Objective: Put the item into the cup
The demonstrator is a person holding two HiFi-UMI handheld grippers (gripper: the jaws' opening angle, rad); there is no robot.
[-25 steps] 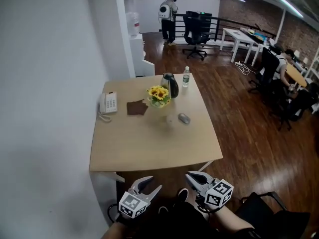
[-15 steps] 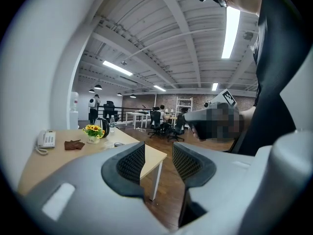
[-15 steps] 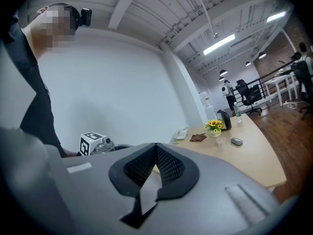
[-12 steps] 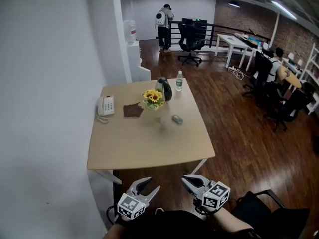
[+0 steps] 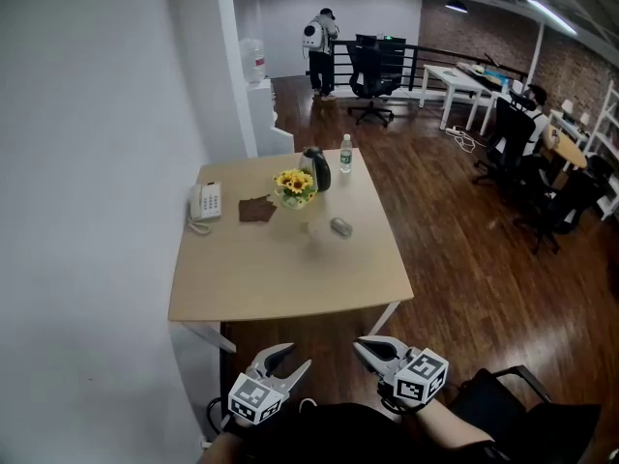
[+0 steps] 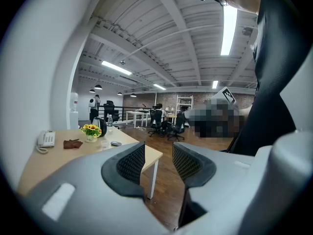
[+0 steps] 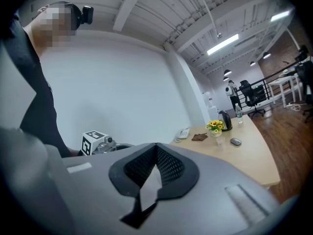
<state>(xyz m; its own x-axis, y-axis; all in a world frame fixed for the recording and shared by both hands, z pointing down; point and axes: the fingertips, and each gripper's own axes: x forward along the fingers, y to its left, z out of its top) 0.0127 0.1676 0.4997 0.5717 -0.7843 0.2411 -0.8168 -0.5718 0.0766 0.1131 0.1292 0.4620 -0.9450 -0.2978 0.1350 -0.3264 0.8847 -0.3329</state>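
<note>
A clear cup [image 5: 312,231] stands near the middle of the wooden table [image 5: 280,283], with a small grey oval item [image 5: 340,226] just to its right. Both also show small in the left gripper view, cup [image 6: 104,143] and grey item [image 6: 116,143], and in the right gripper view, cup [image 7: 219,141] and grey item [image 7: 236,141]. My left gripper [image 5: 290,358] hangs low by my body, well short of the table, jaws open and empty [image 6: 157,163]. My right gripper [image 5: 362,345] is beside it, shut with nothing in it [image 7: 155,151].
On the table's far part are a white phone [image 5: 204,202], a brown cloth [image 5: 255,209], a vase of yellow flowers [image 5: 295,187], a dark kettle [image 5: 314,167] and a water bottle [image 5: 345,153]. A white wall runs along the left. Office chairs, desks and people are farther back.
The table has drifted slightly up and left in the head view. Both grippers hold about the same place near my body, with their jaws unchanged.
</note>
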